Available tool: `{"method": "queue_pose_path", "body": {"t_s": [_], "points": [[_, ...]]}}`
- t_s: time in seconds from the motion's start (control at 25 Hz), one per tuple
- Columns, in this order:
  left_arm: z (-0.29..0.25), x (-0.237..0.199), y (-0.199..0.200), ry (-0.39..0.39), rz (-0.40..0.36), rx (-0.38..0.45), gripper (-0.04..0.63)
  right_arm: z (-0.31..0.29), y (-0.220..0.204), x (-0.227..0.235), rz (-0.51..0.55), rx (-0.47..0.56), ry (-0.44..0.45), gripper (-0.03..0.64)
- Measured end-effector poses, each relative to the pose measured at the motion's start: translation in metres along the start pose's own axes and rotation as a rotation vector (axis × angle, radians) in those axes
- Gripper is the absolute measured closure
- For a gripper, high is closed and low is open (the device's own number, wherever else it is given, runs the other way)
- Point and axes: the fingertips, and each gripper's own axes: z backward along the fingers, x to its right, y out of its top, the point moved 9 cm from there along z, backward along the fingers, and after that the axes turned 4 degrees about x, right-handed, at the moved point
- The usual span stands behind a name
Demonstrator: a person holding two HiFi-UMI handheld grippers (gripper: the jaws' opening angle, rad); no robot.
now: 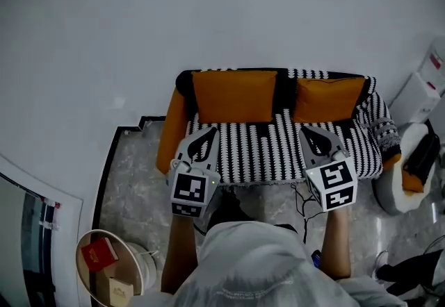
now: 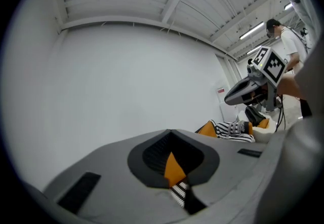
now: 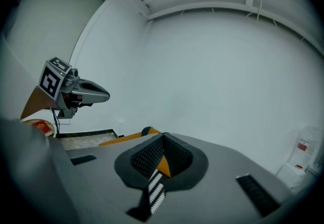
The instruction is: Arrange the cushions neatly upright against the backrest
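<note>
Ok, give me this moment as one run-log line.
left cushion: upright against backrest | right cushion: upright against backrest | left gripper: shut, empty | right gripper: shut, empty

Round table (image 1: 85, 278), stood at the floor's left edge: red box (image 1: 99, 254) and tan box (image 1: 119, 292) carried on it, apart. Marble floor (image 1: 132, 180), edged by black border (image 1: 108, 173). White cabinet (image 1: 416, 97) at right. Black bag (image 1: 421, 156) laid on white seat (image 1: 389, 194).

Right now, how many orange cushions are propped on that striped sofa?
2. The left cushion stands upright against the backrest's left half; the right cushion stands against its right half. No others show on the sofa.
</note>
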Motion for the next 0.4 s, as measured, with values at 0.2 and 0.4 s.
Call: {"method": "queue_pose_path", "body": {"t_s": [0.2,0.4], "points": [[-0.006,0.002,-0.009,-0.008,0.01,-0.035,0.578,-0.003,-0.008,0.006,-0.023,-0.028,-0.002,0.614],[-0.016,0.002,-0.014,-0.011,0.012,-0.055,0.578,-0.012,-0.018,0.015,-0.036,-0.045,0.001,0.614]]}}
